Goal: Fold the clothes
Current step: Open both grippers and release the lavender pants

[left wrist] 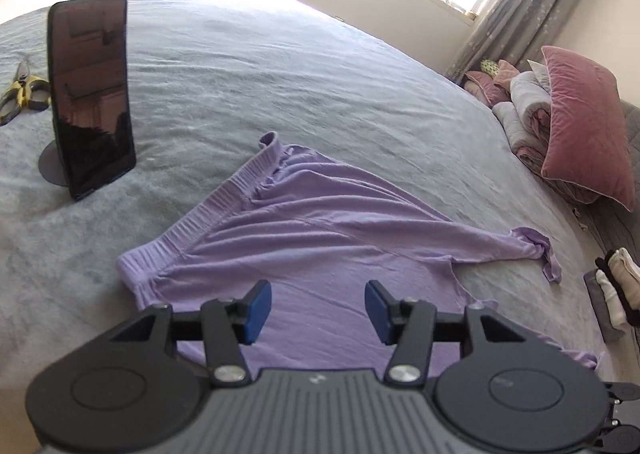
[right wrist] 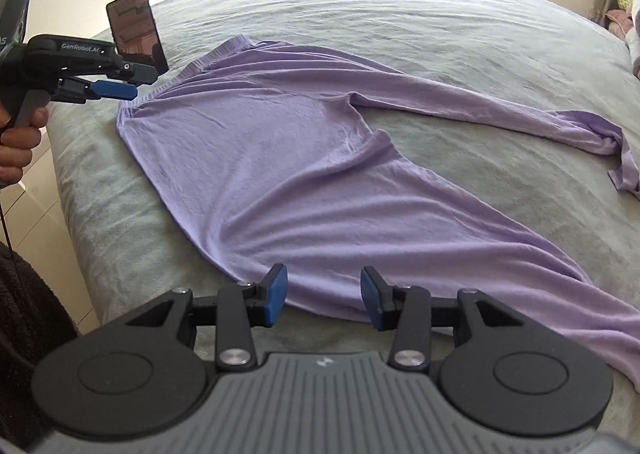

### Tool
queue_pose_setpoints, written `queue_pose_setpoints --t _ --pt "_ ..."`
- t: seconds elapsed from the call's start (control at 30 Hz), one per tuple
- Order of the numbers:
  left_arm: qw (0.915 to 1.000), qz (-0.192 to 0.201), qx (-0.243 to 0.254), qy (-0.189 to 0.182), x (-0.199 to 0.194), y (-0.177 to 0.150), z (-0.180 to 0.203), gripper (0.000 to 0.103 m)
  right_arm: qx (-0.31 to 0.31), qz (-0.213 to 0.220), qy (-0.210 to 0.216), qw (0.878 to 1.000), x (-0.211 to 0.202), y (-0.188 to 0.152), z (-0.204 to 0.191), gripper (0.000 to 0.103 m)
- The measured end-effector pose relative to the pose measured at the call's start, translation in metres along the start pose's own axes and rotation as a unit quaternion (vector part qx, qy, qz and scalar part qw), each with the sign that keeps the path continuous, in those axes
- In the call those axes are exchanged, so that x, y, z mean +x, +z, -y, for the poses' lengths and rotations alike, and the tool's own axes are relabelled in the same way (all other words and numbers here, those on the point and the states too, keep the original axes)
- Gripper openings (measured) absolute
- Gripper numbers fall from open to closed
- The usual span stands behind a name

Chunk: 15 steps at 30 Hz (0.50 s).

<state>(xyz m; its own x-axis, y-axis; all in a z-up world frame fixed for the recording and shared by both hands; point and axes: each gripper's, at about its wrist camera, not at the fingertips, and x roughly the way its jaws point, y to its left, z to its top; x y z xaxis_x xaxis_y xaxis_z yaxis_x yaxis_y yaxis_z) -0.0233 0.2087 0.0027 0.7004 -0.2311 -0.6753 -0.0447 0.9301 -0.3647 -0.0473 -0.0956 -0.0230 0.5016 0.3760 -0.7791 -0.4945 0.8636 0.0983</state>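
Left wrist view, nearest first: the left gripper (left wrist: 318, 312) hangs over the lilac trousers (left wrist: 320, 238) with its blue pads (left wrist: 258, 312) wide apart and nothing between them. The trousers lie spread on the grey bed cover (left wrist: 280, 73), the ribbed waistband (left wrist: 208, 209) running toward 11 o'clock and one leg trailing to a crumpled cuff at 3 o'clock. Farther off at 10 o'clock a dark phone (left wrist: 90, 93) stands upright on a round stand, with yellow-handled pliers (left wrist: 22, 91) just beyond it at 9 o'clock. A pink pillow (left wrist: 584, 129) leans on folded bedding at 2 o'clock (window and curtain behind).

From the right wrist, the right gripper (right wrist: 324, 300) hovers at the near hem of the trousers (right wrist: 280, 157), jaws equally wide and empty. The legs fan out toward 3 and 4 o'clock. At 10 o'clock the left gripper (right wrist: 118, 89) shows side-on above the waistband corner, held in the person's hand (right wrist: 18, 141).
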Motion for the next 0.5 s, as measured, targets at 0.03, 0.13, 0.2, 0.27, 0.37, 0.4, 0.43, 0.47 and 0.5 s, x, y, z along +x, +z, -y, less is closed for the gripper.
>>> queue_pose_setpoints --t 0.03,0.13,0.2,0.27,0.37,0.4,0.43,0.47,0.5 --pt "0.9997 -0.009 0.017 -0.013 0.006 -0.004 0.012 0.053 0.01 0.003 -0.004 1.0 -0.002 -0.003 0.008 0.045" --pt "0.9961 -0.034 0.066 -0.049 0.022 -0.015 0.046 0.053 0.045 0.014 -0.02 0.999 -0.007 -0.013 0.036 0.045" --pt "0.9915 -0.047 0.1 -0.069 0.031 -0.023 0.069 0.053 0.063 0.021 -0.03 0.997 -0.009 -0.02 0.053 0.045" --pt "0.9854 -0.056 0.134 -0.089 0.039 -0.032 0.091 0.053 0.083 0.028 -0.041 0.995 -0.012 -0.025 0.069 0.045" --pt "0.9744 -0.064 0.182 -0.115 0.047 -0.048 0.118 0.053 0.109 0.043 -0.06 0.991 -0.02 -0.029 0.091 0.045" --pt "0.9698 -0.066 0.199 -0.125 0.05 -0.054 0.127 0.053 0.117 0.05 -0.067 0.99 -0.024 -0.03 0.097 0.045" --pt "0.9656 -0.069 0.211 -0.135 0.052 -0.059 0.134 0.053 0.121 0.054 -0.077 0.988 -0.027 -0.033 0.104 0.045" --pt "0.9609 -0.074 0.223 -0.146 0.054 -0.065 0.141 0.052 0.125 0.059 -0.089 0.986 -0.03 -0.035 0.11 0.045" --pt "0.9559 -0.078 0.235 -0.158 0.056 -0.07 0.147 0.052 0.129 0.061 -0.101 0.985 -0.034 -0.039 0.117 0.045"
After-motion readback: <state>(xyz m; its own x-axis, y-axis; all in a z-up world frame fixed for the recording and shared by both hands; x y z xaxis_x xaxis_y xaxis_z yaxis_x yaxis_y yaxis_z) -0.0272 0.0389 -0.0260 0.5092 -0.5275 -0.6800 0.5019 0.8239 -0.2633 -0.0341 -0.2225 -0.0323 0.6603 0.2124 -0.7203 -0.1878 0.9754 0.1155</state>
